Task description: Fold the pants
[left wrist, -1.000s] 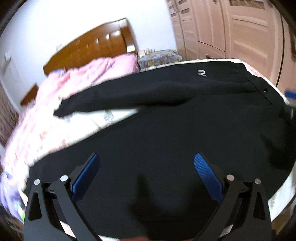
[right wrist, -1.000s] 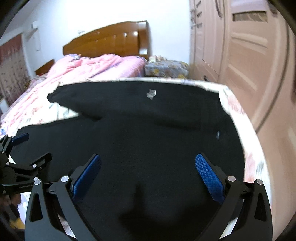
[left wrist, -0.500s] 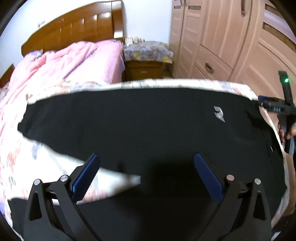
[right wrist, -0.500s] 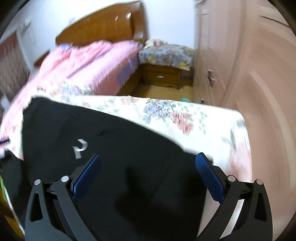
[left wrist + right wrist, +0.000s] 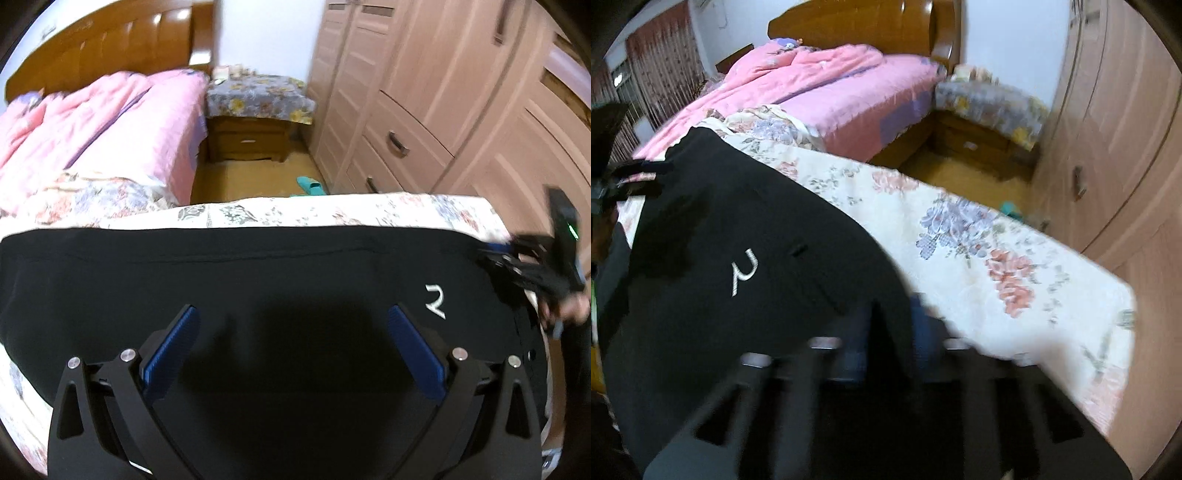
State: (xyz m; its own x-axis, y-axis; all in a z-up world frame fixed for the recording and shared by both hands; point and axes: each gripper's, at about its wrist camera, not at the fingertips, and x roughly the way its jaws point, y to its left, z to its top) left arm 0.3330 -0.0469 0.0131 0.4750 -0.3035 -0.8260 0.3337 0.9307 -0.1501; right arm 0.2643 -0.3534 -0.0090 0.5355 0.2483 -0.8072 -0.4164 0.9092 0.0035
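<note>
- The black pants [image 5: 280,280] lie spread flat on a flowered sheet [image 5: 979,251] at the foot of the bed.
- The left gripper [image 5: 291,347] hovers over the middle of the pants, its blue pads spread wide with nothing between them.
- The right gripper [image 5: 886,332] is at the edge of the pants near the white logo [image 5: 744,271]; its jaws are closing, blurred, with black cloth between them.
- A wooden nightstand [image 5: 251,138] stands beside the wardrobe [image 5: 424,110].

Wardrobe [image 5: 424,110] close beside bed [image 5: 332,212]
</note>
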